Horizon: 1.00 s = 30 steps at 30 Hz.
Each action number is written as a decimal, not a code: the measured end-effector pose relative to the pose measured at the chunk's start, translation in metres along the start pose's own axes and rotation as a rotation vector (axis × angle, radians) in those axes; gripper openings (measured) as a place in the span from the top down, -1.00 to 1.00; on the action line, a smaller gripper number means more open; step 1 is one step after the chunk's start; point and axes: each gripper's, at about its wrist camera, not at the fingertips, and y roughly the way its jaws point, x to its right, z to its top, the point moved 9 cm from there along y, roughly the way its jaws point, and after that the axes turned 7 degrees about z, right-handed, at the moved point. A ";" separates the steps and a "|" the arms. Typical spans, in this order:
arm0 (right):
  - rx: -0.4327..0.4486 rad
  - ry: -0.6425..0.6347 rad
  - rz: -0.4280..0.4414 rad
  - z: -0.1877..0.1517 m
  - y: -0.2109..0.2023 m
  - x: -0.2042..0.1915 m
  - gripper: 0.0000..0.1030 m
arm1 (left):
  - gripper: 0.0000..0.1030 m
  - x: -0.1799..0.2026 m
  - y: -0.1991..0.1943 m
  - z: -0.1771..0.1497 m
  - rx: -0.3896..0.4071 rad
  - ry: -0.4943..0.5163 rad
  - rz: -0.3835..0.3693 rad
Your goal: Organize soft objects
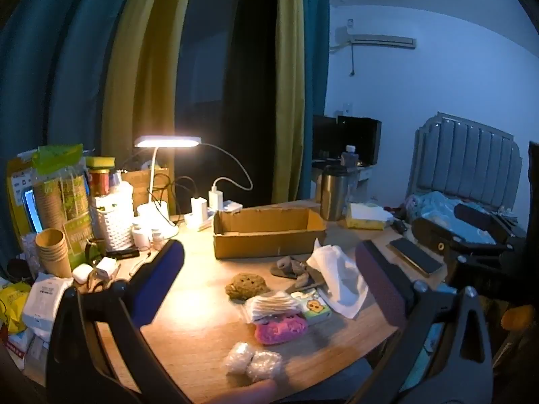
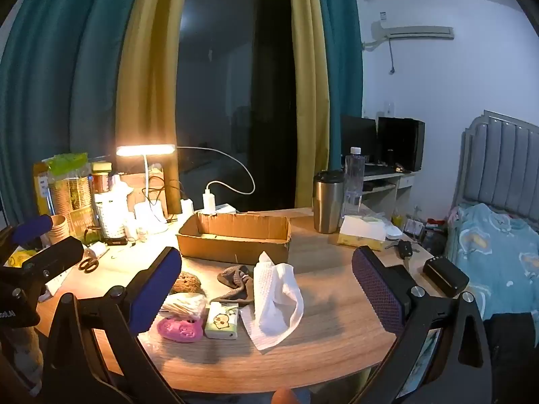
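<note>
An open cardboard box (image 1: 269,232) (image 2: 234,237) stands mid-table. In front of it lie a brown sponge (image 1: 246,285) (image 2: 187,282), grey socks (image 1: 296,269) (image 2: 235,282), a crumpled white cloth (image 1: 337,279) (image 2: 276,298), a bag of cotton pads (image 1: 273,306) (image 2: 184,303), a green tissue pack (image 1: 315,306) (image 2: 222,321), a pink plush (image 1: 280,328) (image 2: 180,329) and two clear wrapped bundles (image 1: 254,363). My left gripper (image 1: 269,289) is open and empty above the pile. My right gripper (image 2: 266,289) is open and empty above the cloth.
A lit desk lamp (image 1: 168,142) (image 2: 145,150), paper cups (image 1: 52,252), a white basket (image 1: 114,222), chargers and scissors (image 2: 89,264) crowd the left. A steel tumbler (image 1: 331,192) (image 2: 327,202), water bottle (image 2: 353,181), tissue box (image 2: 362,234) and phone (image 1: 414,256) sit at right. A bed (image 2: 498,252) lies beyond.
</note>
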 end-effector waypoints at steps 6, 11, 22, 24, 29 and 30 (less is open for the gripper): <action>-0.016 0.005 0.001 0.002 0.002 -0.004 -1.00 | -0.99 -0.013 -0.002 0.002 -0.029 -0.052 -0.016; -0.011 0.013 0.010 0.001 -0.003 -0.004 -1.00 | -0.99 -0.009 -0.004 -0.005 -0.044 -0.029 0.003; -0.025 0.001 0.009 -0.001 -0.001 -0.008 -0.99 | -0.99 -0.010 -0.004 -0.007 -0.058 -0.025 0.006; -0.028 0.001 0.009 -0.001 -0.001 -0.009 -0.99 | -0.99 -0.010 -0.004 -0.008 -0.059 -0.024 0.008; -0.029 0.001 0.010 -0.002 -0.001 -0.009 -0.99 | -0.99 -0.009 -0.005 -0.008 -0.061 -0.020 0.007; -0.029 0.000 0.010 -0.002 -0.001 -0.009 -0.99 | -0.99 -0.009 -0.005 -0.008 -0.062 -0.018 0.007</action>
